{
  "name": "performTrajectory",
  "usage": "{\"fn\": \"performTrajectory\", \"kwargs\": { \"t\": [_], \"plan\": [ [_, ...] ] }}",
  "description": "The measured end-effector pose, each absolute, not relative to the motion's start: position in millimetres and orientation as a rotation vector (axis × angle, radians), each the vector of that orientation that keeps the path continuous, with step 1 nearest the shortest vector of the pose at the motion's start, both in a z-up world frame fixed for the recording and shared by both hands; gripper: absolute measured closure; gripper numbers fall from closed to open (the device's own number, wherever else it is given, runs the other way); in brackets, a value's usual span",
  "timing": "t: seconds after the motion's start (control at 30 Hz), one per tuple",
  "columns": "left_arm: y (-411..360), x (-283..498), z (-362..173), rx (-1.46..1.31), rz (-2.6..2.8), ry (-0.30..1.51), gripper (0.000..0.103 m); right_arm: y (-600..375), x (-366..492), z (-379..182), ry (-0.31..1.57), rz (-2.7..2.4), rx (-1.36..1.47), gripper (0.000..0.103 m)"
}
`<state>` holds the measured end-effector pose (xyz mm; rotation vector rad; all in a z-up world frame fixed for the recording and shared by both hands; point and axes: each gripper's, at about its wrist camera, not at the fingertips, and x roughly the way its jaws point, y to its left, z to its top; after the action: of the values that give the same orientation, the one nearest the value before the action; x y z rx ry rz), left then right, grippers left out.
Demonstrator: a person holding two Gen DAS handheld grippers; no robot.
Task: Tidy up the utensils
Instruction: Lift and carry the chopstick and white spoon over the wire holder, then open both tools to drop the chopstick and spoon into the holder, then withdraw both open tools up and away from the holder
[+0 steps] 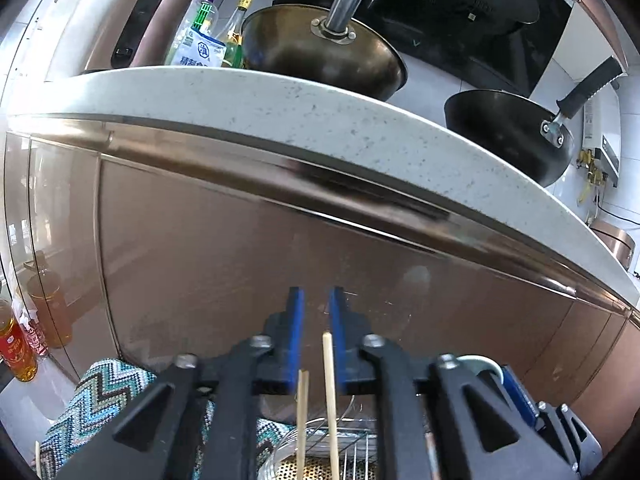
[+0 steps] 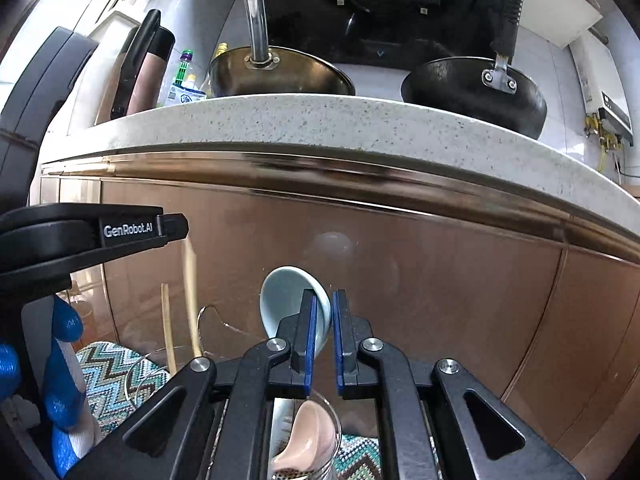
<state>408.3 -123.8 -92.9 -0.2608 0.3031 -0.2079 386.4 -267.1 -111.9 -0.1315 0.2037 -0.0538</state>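
My left gripper (image 1: 316, 312) stands open, its blue pads a little apart. Two wooden chopsticks (image 1: 329, 384) stand upright under the gap, touching neither pad, in a glass jar (image 1: 280, 456). In the right wrist view the same left gripper (image 2: 182, 227) comes in from the left, held by a blue-gloved hand (image 2: 60, 360), above the chopsticks (image 2: 168, 328). My right gripper (image 2: 324, 336) shows a narrow gap with nothing pressed between the pads. A pale blue ceramic spoon (image 2: 280, 292) stands just behind its left finger in a glass cup (image 2: 332, 440). A pink spoon (image 2: 308, 440) is in the same cup.
A glossy copper cabinet front (image 1: 240, 260) fills the view ahead, under a speckled white countertop (image 1: 320, 120). Two woks (image 2: 472, 88) overhang the counter edge, with bottles (image 1: 208, 32) at the left. A zigzag cloth (image 1: 108, 392) lies below. Oil bottles (image 1: 16, 352) stand at far left.
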Motion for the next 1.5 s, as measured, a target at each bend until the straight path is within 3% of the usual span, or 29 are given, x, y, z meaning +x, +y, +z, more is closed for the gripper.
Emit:
{"fn": "performTrajectory", "kwargs": {
  "t": [0.07, 0.33, 0.67, 0.8, 1.0, 1.3, 1.37, 1.5],
  "plan": [
    [-118.7, 402.5, -89.5, -0.26, -0.202, 0.298, 0.07, -268.2, 381.7, -110.8, 0.203, -0.059, -0.129, 0.086],
    [-95.4, 365.1, -58.8, -0.228, -0.184, 0.262, 0.068, -270.9, 347.0, -79.7, 0.165, -0.08, -0.128, 0.071],
    [-46.4, 291.0, -9.0, -0.197, -0.141, 0.182, 0.066, -266.4, 281.9, -28.7, 0.148, -0.092, -0.134, 0.067],
    [-23.6, 258.6, 10.4, -0.171, -0.118, 0.193, 0.053, -264.2, 248.2, -11.9, 0.143, -0.094, -0.129, 0.066],
    [15.5, 208.7, 29.8, -0.183, -0.096, 0.184, 0.049, -261.9, 195.5, 12.2, 0.112, -0.084, -0.12, 0.058],
    [40.9, 149.0, 35.5, -0.165, -0.107, 0.195, 0.048, -248.5, 113.4, 35.7, 0.036, -0.043, -0.128, 0.032],
    [44.5, 139.3, 34.9, -0.164, -0.112, 0.203, 0.048, -247.0, 97.1, 37.8, 0.024, -0.031, -0.124, 0.017],
    [48.6, 122.1, 33.8, -0.164, -0.111, 0.209, 0.048, -246.8, 72.2, 39.4, 0.0, -0.012, -0.121, 0.004]
  ]
}}
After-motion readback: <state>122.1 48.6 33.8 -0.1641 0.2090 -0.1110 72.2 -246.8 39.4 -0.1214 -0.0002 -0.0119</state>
